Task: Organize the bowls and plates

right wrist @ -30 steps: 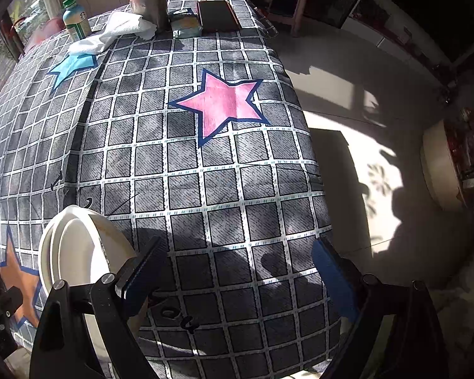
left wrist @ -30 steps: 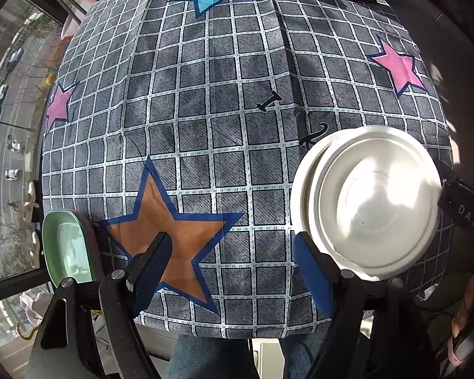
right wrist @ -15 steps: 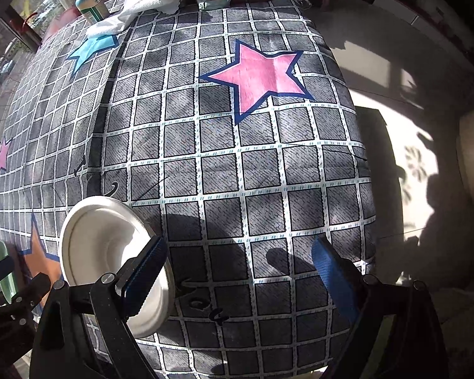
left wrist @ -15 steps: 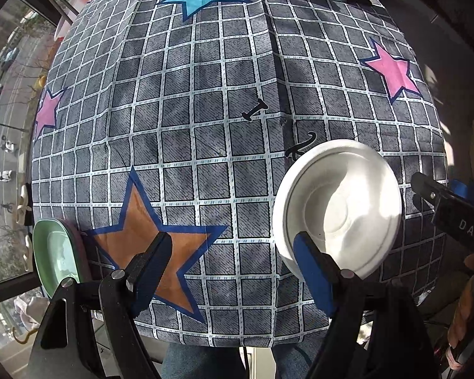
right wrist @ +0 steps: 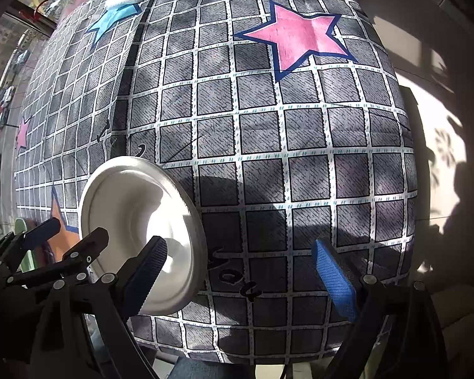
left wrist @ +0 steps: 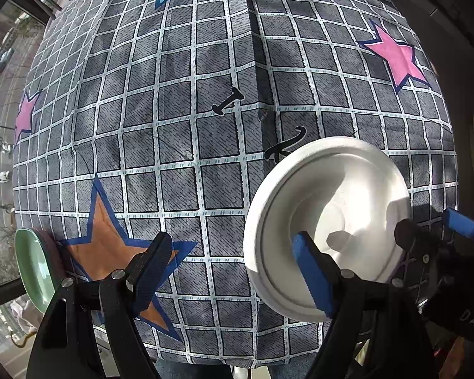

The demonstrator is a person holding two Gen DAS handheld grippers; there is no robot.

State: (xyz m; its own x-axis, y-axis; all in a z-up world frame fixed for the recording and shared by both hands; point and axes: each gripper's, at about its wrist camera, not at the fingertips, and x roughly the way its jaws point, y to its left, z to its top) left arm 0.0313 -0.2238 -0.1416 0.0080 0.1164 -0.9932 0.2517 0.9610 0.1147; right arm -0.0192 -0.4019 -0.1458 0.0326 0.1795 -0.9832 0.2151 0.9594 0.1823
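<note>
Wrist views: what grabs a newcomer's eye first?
The white plate, sunlit near the table's front edge, between the two open grippers. Then the grid tablecloth with its big pink star toward the far right. A green dish sits at the front-left edge.

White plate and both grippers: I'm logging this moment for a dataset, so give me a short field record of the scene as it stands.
surface: table under a grey checked cloth with stars
white plate: lying near the front edge
green dish: at the table's left edge, partly out of view
left gripper: open, empty, one finger over the plate
right gripper: open, empty, beside the plate
</note>
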